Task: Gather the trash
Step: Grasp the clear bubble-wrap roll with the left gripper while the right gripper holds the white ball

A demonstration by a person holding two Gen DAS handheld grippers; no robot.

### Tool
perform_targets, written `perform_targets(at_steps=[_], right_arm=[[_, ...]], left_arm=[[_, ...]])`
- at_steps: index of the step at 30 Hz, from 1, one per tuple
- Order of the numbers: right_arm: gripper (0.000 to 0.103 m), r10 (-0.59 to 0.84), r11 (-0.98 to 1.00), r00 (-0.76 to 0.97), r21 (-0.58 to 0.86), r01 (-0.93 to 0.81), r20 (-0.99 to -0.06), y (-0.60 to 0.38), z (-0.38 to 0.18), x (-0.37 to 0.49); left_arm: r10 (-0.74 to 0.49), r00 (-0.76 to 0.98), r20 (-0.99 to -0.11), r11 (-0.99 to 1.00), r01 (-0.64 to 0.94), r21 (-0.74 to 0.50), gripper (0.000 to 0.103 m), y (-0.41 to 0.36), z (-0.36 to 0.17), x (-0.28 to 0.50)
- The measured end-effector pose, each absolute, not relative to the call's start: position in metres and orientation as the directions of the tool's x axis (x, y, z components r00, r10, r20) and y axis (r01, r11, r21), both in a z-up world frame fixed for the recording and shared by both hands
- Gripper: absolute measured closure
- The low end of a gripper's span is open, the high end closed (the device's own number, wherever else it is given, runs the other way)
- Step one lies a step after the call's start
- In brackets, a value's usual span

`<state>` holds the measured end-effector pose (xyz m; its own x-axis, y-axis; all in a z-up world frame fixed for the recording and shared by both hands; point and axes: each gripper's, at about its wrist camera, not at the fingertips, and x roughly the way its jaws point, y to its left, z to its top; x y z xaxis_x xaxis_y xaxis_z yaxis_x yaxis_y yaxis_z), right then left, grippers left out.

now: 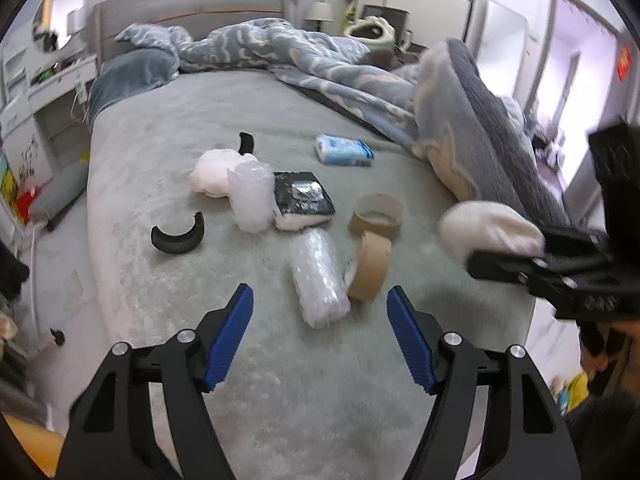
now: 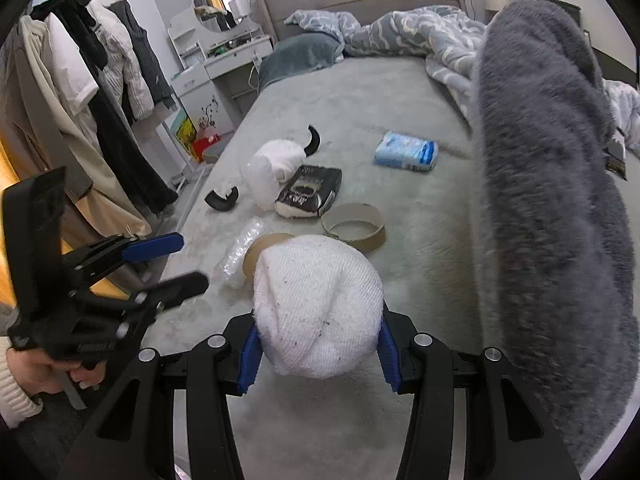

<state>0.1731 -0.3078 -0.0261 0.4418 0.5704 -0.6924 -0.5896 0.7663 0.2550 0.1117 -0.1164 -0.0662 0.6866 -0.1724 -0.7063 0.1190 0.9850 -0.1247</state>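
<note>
Trash scattered mid-bed: bubble-wrap roll lying dead ahead of left tongs, long axis running away between spread, empty jaws. Cardboard tape ring touching its right side. Right tongs clamped on white cloth wad, so left nearer and free.

White cloth wad pinched in right tongs; bubble wrap, tape cores on bed.
</note>
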Motion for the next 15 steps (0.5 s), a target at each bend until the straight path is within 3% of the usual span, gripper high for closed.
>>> perform_targets(at_steps=[15], right_arm=[[0.054, 0.575, 0.772, 0.486, 0.237, -0.59, -0.658, -0.332, -0.009, 0.149]], left_arm=[[-0.261, 0.614, -0.745, 0.951, 0.031, -0.308, 0.04, -0.103, -0.086, 0.167]])
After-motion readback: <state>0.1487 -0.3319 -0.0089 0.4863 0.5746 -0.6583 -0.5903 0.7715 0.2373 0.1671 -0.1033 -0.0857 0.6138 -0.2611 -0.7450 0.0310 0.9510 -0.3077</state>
